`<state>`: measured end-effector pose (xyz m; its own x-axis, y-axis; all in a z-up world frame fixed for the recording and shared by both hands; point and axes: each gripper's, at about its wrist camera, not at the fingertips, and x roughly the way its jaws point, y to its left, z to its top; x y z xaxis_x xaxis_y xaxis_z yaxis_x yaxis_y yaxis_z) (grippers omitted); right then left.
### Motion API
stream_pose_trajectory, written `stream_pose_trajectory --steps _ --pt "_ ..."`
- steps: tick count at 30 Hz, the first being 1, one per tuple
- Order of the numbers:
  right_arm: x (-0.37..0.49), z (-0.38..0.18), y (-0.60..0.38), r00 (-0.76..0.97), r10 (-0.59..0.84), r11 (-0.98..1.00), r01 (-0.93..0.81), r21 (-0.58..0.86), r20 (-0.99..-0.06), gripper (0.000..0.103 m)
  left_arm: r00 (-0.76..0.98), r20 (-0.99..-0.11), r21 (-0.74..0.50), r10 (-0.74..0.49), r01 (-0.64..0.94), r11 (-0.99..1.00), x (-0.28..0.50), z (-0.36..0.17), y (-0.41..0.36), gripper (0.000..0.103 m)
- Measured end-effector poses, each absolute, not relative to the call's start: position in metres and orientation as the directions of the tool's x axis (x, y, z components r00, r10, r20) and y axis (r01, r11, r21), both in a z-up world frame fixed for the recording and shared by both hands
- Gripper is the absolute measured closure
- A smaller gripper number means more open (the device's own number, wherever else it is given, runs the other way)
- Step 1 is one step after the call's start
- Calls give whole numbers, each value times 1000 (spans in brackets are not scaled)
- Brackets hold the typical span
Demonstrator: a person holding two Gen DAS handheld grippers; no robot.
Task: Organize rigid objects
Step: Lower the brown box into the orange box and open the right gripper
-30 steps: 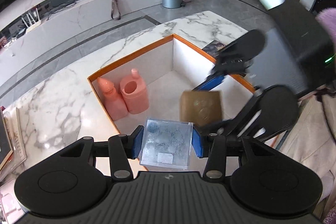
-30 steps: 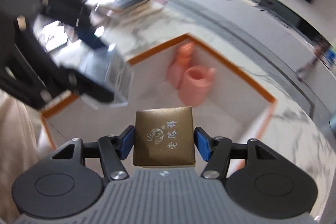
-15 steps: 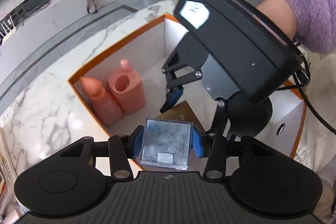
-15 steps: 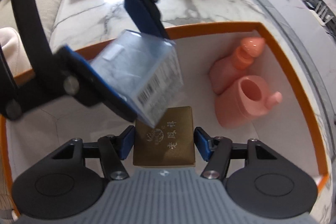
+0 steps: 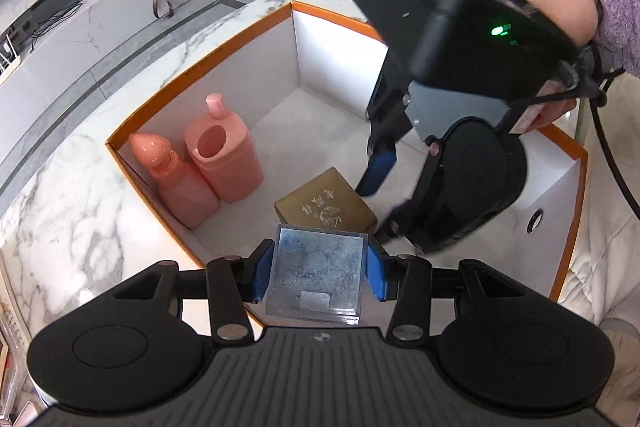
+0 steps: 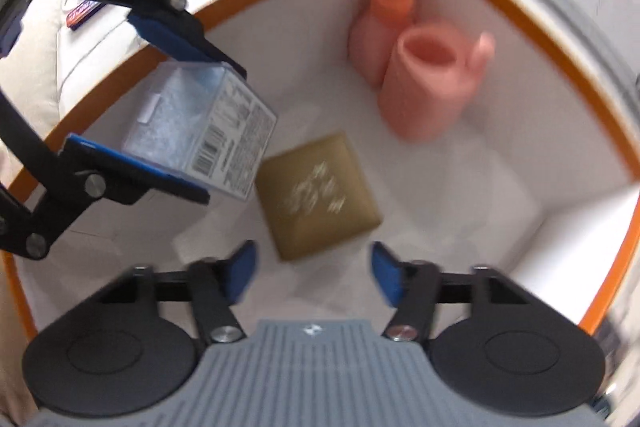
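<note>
Two pink bottles [image 5: 200,167] beside gold box [image 5: 326,207]

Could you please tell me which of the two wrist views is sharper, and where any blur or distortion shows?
Left wrist view: sharp; the gold box lettering is crisp, though fisheye bends the orange-rimmed bin.
Right wrist view: motion-blurred; the gold box and pink bottles smear, while the clear box barcode stays legible.
</note>
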<state>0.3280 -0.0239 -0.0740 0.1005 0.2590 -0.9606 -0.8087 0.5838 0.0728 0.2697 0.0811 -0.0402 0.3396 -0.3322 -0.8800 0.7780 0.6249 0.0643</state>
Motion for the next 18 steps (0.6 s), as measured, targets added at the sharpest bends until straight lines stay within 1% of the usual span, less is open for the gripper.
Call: stream_pose_trajectory --steps 1,2,3,5,11,18 --pt "329 -76 -24 107 264 593 -802 74 -958 72 342 -882 66 -326 773 632 270 -41 82 49" --pt "330 -77 -24 111 277 600 -796 82 -954 77 341 -883 64 -322 767 638 271 -41 83 49" --pt "333 -77 -23 120 286 609 -788 84 -951 79 338 -884 59 -324 766 640 270 -42 84 49" --pt "338 -76 -19 144 306 607 -791 77 -941 86 337 -881 51 -331 765 642 270 -39 86 49" --pt "356 -71 -2 194 331 579 -814 36 -923 90 334 -879 40 -339 762 647 277 -36 84 49" --pt "375 -74 -4 155 403 631 -761 151 -902 92 346 -872 45 -346 760 648 278 -35 86 50"
